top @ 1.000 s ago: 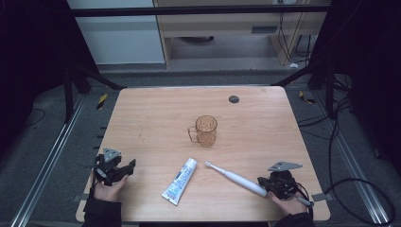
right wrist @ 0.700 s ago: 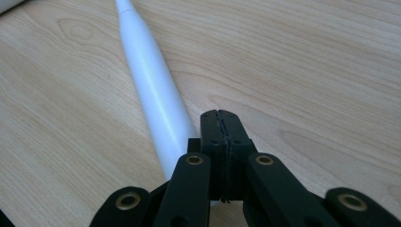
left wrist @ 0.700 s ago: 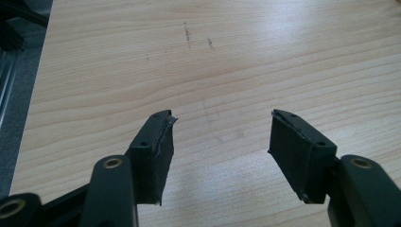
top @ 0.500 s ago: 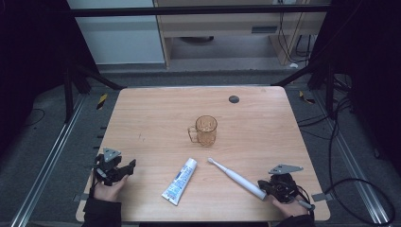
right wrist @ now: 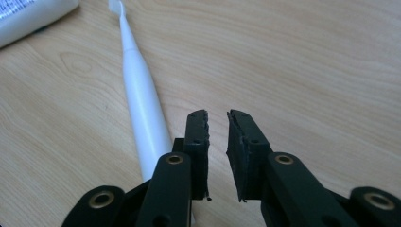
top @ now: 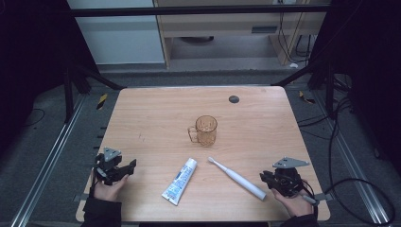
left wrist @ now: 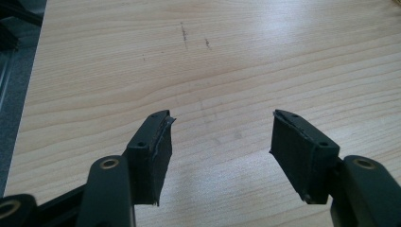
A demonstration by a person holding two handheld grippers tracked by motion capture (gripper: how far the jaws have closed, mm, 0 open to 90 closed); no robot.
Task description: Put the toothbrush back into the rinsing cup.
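right gripper (right wrist: 217,118): jaws just opening, narrow gap, empty | white plastic electric toothbrush (right wrist: 142,104) lies beside left jaw | risk: jaw nudges it, rolls away

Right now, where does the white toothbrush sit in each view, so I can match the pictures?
High view: toothbrush lies slantwise at lower right of centre, handle end near the right gripper.
Left gripper view: not in it.
Right gripper view: toothbrush runs from top left down beside the jaws.
Shared landmark: the toothpaste tube, at top left in the right gripper view.
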